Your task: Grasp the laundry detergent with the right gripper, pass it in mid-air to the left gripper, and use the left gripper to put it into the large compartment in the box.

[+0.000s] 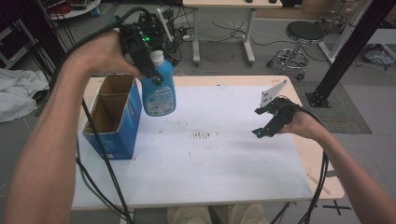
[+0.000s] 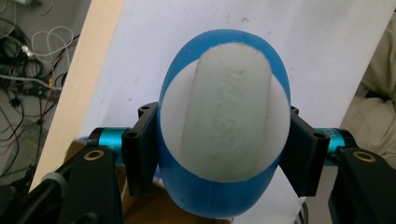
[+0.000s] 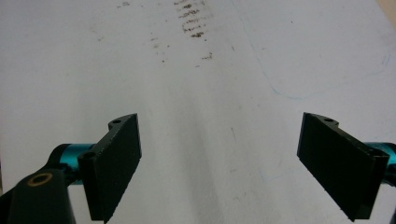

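Observation:
A blue bottle (image 1: 159, 91) with a white cap hangs in the air beside the open blue cardboard box (image 1: 113, 116), to its right. My left gripper (image 1: 150, 70) is shut on the bottle's shoulder, just below the cap. From above, the left gripper view looks down on the bottle's white cap (image 2: 224, 114), and my left gripper (image 2: 219, 149) has a black pad on each side of the blue body. My right gripper (image 1: 259, 122) hovers low over the right part of the white sheet; its pads (image 3: 116, 161) stand wide apart with nothing between them, so my right gripper (image 3: 224, 163) is open.
The white sheet (image 1: 210, 158) covers most of the wooden table (image 1: 322, 172) and has dark smudges (image 1: 203, 135) near its middle. Black cables trail from both grippers over the table's front edge. Beyond the table stand a stool (image 1: 303, 35) and another table's legs.

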`<control>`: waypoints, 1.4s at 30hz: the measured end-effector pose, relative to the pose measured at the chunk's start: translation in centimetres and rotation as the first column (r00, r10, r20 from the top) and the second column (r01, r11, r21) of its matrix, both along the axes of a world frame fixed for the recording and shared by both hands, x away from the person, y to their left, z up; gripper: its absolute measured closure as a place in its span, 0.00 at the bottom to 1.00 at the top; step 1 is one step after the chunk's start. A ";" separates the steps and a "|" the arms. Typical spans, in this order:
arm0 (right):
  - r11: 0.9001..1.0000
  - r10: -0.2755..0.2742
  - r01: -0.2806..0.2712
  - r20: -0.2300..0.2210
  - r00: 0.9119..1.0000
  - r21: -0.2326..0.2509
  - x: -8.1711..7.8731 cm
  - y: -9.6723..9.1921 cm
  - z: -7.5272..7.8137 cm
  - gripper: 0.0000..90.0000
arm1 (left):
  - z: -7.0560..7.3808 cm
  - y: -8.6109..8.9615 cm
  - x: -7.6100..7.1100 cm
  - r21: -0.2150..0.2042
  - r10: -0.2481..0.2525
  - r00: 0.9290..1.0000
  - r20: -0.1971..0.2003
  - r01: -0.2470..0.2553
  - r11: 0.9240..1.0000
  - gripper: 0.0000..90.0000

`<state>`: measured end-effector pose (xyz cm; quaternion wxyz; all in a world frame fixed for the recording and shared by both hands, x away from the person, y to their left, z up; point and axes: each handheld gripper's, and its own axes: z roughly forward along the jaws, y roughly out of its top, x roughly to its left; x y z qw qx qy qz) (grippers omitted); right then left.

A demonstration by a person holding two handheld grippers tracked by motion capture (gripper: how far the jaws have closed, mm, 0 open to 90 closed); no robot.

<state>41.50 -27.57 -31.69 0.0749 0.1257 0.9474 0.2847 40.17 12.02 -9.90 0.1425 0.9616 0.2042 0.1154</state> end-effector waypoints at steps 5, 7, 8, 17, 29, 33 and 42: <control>1.000 -0.015 0.015 -0.002 1.000 0.000 0.0 -0.6 -0.4 0.14 | 1.0 2.6 0.0 0.011 0.041 0.999 0.001 -0.041 0.999 0.42; 1.000 -0.021 0.020 -0.006 1.000 -0.008 -0.1 -0.6 -0.6 0.14 | 1.0 3.5 0.0 0.017 0.056 0.998 -0.004 -0.056 0.998 0.42; 1.000 -0.021 0.021 -0.005 1.000 -0.009 -0.1 -0.6 -0.7 0.14 | 1.0 3.9 -0.1 0.017 0.065 0.998 -0.002 -0.065 0.998 0.42; 0.999 -0.034 0.034 -0.005 0.999 -0.017 -0.1 -0.9 -1.1 0.14 | 0.9 7.9 -0.2 0.026 0.130 0.992 0.006 -0.130 0.991 0.42; 0.999 -0.041 0.041 -0.020 0.999 -0.027 -0.5 -1.0 -2.4 0.14 | -0.4 11.8 0.3 0.036 0.194 0.981 -0.021 -0.193 0.981 0.42; 0.999 -0.046 0.045 -0.024 0.999 -0.027 -0.6 -1.1 -2.7 0.14 | -1.4 12.4 0.5 0.047 0.197 0.980 -0.032 -0.196 0.980 0.42; 0.998 -0.047 0.046 -0.034 0.998 -0.030 -0.7 -1.0 -3.3 0.14 | -4.8 13.2 1.2 0.078 0.203 0.977 -0.066 -0.197 0.977 0.42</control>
